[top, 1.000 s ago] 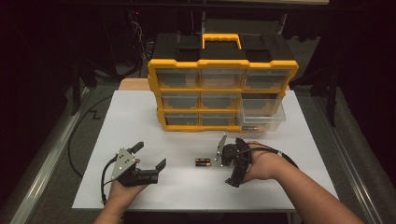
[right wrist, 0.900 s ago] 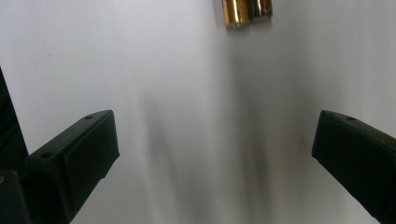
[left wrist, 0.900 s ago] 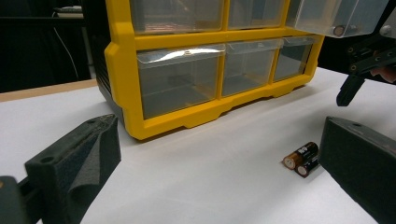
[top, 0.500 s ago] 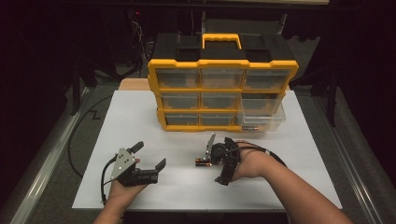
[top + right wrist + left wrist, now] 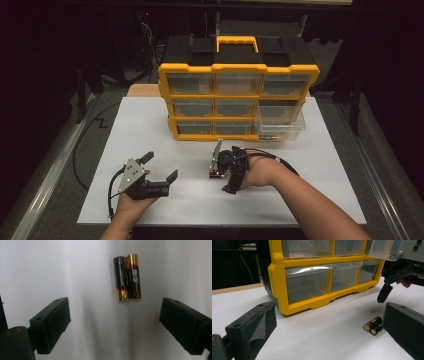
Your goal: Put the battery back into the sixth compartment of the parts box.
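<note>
Two small batteries [image 5: 127, 277] lie side by side, touching, flat on the white counter [image 5: 150, 125], a little way in front of the yellow drawer box [image 5: 238, 100]. They look hard and smooth, black with a gold end, and I think they are light. They are round, so I think they could roll away or slip if they get pushed from the side. The best place to hold them seems to be across the middle of their long sides, with both pinched together as a pair. The right tool [image 5: 113, 322] is over them and points down at them. Its jaws are wide apart and hold nothing, but they have just been closing a bit, and the batteries sit a little ahead of the jaws, not yet squeezed. The left tool [image 5: 161, 171] rests on the counter off to the left, well apart from the batteries, with its jaws open and nothing in them. The counter is flat, white and bare, so nothing will block a grab. One clear drawer [image 5: 280, 122] on the right side of the box is pulled out. The room all around is dark, with cables [image 5: 85, 145] trailing down beside the counter.
</note>
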The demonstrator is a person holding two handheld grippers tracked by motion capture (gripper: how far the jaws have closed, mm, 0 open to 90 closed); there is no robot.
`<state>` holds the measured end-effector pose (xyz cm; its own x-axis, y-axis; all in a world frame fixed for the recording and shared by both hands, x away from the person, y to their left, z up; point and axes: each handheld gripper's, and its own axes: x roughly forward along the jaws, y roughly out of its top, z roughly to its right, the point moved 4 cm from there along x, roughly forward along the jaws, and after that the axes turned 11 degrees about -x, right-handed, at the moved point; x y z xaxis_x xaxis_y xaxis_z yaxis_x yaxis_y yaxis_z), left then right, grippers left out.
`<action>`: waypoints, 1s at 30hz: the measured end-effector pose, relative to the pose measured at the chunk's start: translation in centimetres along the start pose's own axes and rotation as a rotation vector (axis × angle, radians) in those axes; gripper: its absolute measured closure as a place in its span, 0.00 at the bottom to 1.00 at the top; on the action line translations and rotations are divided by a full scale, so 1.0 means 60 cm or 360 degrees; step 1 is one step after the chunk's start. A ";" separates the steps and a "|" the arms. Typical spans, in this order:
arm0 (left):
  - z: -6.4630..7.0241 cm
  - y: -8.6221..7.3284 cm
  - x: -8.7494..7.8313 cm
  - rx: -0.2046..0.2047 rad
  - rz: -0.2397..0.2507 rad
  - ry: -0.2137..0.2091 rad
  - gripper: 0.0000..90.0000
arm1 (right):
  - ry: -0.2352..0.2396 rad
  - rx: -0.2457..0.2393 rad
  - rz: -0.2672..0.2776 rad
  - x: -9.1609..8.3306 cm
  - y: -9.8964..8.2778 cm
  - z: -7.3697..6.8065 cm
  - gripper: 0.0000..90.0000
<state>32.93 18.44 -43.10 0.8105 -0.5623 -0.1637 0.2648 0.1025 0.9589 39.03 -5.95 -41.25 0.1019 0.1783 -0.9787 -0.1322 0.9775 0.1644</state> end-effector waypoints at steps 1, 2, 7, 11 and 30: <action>0.000 0.000 0.000 0.0000 0.0000 0.0000 0.01 | -0.0001 -0.0013 0.0008 0.001 0.002 0.001 0.18; 0.000 0.000 0.000 0.0001 0.0000 0.0000 0.01 | -0.0001 -0.0007 0.0001 0.001 0.003 0.001 0.18; 0.000 0.000 0.000 0.0002 0.0000 0.0000 0.01 | 0.0013 0.0004 -0.0009 0.006 0.005 0.007 0.25; 0.000 0.000 0.000 0.0002 0.0001 -0.0002 0.01 | 0.0002 -0.0007 0.0002 0.008 0.003 0.013 0.32; 0.000 0.000 0.001 0.0004 0.0001 -0.0004 0.01 | 0.0006 -0.0037 -0.0018 0.022 0.010 0.015 0.75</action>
<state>32.95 18.41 -43.10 0.8095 -0.5642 -0.1625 0.2631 0.1011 0.9595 39.99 -5.04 -42.31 0.0996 0.1670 -0.9809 -0.1537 0.9766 0.1507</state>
